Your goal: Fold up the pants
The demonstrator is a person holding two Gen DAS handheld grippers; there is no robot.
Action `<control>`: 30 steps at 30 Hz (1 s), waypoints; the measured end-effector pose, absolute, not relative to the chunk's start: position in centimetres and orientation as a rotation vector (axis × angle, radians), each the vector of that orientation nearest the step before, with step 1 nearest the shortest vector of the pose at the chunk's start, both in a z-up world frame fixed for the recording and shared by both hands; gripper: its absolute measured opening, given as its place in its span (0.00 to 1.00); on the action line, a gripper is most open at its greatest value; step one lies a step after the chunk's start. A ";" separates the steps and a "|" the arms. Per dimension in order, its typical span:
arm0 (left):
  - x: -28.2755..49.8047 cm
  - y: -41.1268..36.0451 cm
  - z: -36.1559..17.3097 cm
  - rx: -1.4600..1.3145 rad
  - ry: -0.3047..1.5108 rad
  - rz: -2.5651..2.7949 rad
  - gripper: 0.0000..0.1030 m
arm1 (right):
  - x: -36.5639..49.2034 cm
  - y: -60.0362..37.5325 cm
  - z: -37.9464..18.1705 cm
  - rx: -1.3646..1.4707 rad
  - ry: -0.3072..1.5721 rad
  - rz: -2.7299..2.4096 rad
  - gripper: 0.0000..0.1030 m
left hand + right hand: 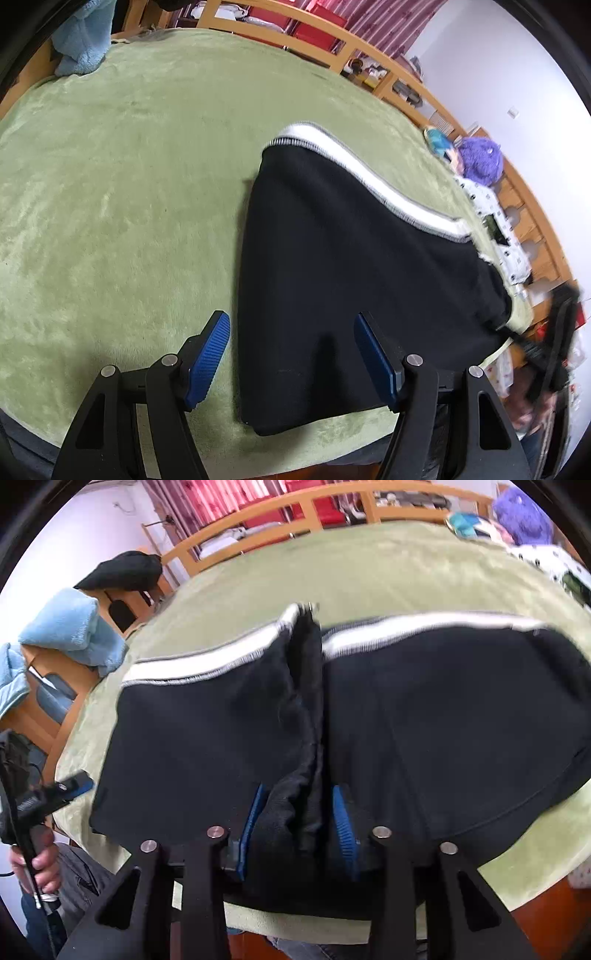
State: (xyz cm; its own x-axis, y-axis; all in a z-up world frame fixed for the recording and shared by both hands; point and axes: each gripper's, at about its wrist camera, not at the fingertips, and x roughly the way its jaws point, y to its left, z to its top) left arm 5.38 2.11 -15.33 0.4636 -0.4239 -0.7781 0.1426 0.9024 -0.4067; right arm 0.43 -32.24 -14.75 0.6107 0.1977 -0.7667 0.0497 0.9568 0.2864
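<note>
Black pants [351, 258] with a white side stripe [369, 173] lie folded on a green blanket [129, 184]. My left gripper [293, 354] hovers open over the pants' near left edge, with nothing pinched between its blue pads. In the right wrist view the pants [443, 709] spread across the blanket [369, 565], and a raised ridge of black fabric [306, 701] runs from the waistband to my right gripper [297, 823]. That ridge stands between the blue pads, which sit apart and do not clearly press on it. The left gripper [70, 786] shows at the left edge.
A wooden rail [332, 40] runs around the far side. Light blue towels [70, 627] hang at the left, and a purple plush toy [480, 158] with patterned cloth lies at the right. A person's hand [37, 860] holds the left gripper's handle.
</note>
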 end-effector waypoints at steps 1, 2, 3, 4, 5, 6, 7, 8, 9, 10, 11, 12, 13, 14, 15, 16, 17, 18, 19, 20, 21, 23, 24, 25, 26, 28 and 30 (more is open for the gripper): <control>5.4 1.9 -15.7 -0.290 1.046 -0.354 0.66 | 0.1 -32.6 -13.8 0.283 0.875 0.070 0.49; 5.5 1.7 -16.2 -0.282 1.063 -0.354 0.66 | 0.1 -32.7 -12.9 0.278 0.844 0.057 0.53; 5.7 1.4 -16.8 -0.278 1.082 -0.356 0.66 | 0.1 -33.2 -12.0 0.274 0.806 0.043 0.54; 5.8 1.2 -17.1 -0.275 1.096 -0.357 0.66 | 0.7 -33.4 -11.2 0.264 0.782 0.046 0.54; 5.8 1.0 -17.7 -0.272 1.119 -0.359 0.66 | 1.2 -33.7 -10.6 0.254 0.773 0.054 0.54; 5.8 0.8 -18.0 -0.268 1.128 -0.362 0.67 | 2.2 -33.7 -10.0 0.239 0.755 0.060 0.54; 5.6 0.6 -18.3 -0.253 1.126 -0.369 0.67 | 3.1 -33.7 -9.5 0.224 0.740 0.064 0.54; 5.5 0.5 -18.3 -0.239 1.122 -0.376 0.69 | 4.1 -33.5 -9.3 0.207 0.729 0.070 0.53; 5.4 0.4 -18.3 -0.224 1.121 -0.382 0.69 | 5.4 -33.1 -9.2 0.185 0.727 0.076 0.49; 5.3 0.4 -18.3 -0.219 1.124 -0.385 0.69 | 6.3 -32.7 -9.2 0.162 0.728 0.084 0.46; 5.3 0.6 -18.2 -0.224 1.129 -0.389 0.69 | 7.3 -32.3 -9.3 0.147 0.733 0.100 0.39; 5.3 0.8 -18.2 -0.233 1.132 -0.394 0.69 | 8.3 -31.9 -9.7 0.137 0.740 0.122 0.34; 5.4 1.0 -18.2 -0.241 1.135 -0.401 0.69 | 9.4 -31.5 -10.1 0.123 0.758 0.160 0.32; 5.4 1.2 -18.2 -0.247 1.136 -0.407 0.69 | 10.5 -31.0 -10.6 0.108 0.779 0.191 0.30; 5.4 1.3 -18.3 -0.255 1.137 -0.412 0.69 | 11.7 -30.5 -11.7 0.070 0.818 0.199 0.28; 5.5 1.4 -18.3 -0.257 1.138 -0.413 0.69 | 12.6 -30.2 -12.8 0.029 0.856 0.164 0.26; 5.4 1.3 -18.4 -0.254 1.135 -0.413 0.69 | 13.4 -30.1 -13.7 0.002 0.892 0.121 0.24; 5.4 1.2 -18.4 -0.251 1.132 -0.412 0.69 | 14.8 -30.8 -15.4 0.009 0.970 0.087 0.25; 5.4 1.2 -18.3 -0.246 1.129 -0.411 0.69 | 15.1 -32.0 -16.3 0.093 0.997 0.101 0.26; 5.4 1.2 -18.4 -0.252 1.126 -0.411 0.69 | 15.2 -32.5 -16.5 0.152 0.995 0.109 0.26; 5.4 1.4 -18.4 -0.264 1.123 -0.411 0.69 | 14.8 -33.1 -16.3 0.189 0.985 0.115 0.26; 5.4 1.8 -18.5 -0.311 1.114 -0.412 0.69 | 13.7 -33.1 -15.3 0.147 0.957 0.084 0.26; 5.5 2.0 -18.5 -0.326 1.113 -0.412 0.69 | 12.5 -33.2 -14.5 0.121 0.928 0.034 0.27; 5.6 2.0 -18.5 -0.337 1.111 -0.413 0.69 | 11.5 -33.4 -14.0 0.125 0.907 0.021 0.27; 5.5 2.0 -18.5 -0.343 1.104 -0.419 0.67 | 10.2 -33.7 -13.4 0.147 0.884 0.020 0.28; 5.4 1.7 -18.6 -0.361 1.102 -0.445 0.67 | 7.1 -34.2 -12.7 0.221 0.857 0.062 0.32; 5.3 1.5 -18.7 -0.372 1.094 -0.442 0.67 | 4.6 -33.9 -12.7 0.255 0.842 0.097 0.38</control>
State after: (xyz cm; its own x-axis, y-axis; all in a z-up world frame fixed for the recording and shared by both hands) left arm 5.30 1.47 -18.68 0.3888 -0.5161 -0.7632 0.1585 0.8535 -0.4965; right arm 4.57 -33.88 -12.66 0.6635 0.1856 -0.7248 0.0155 0.9651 0.2613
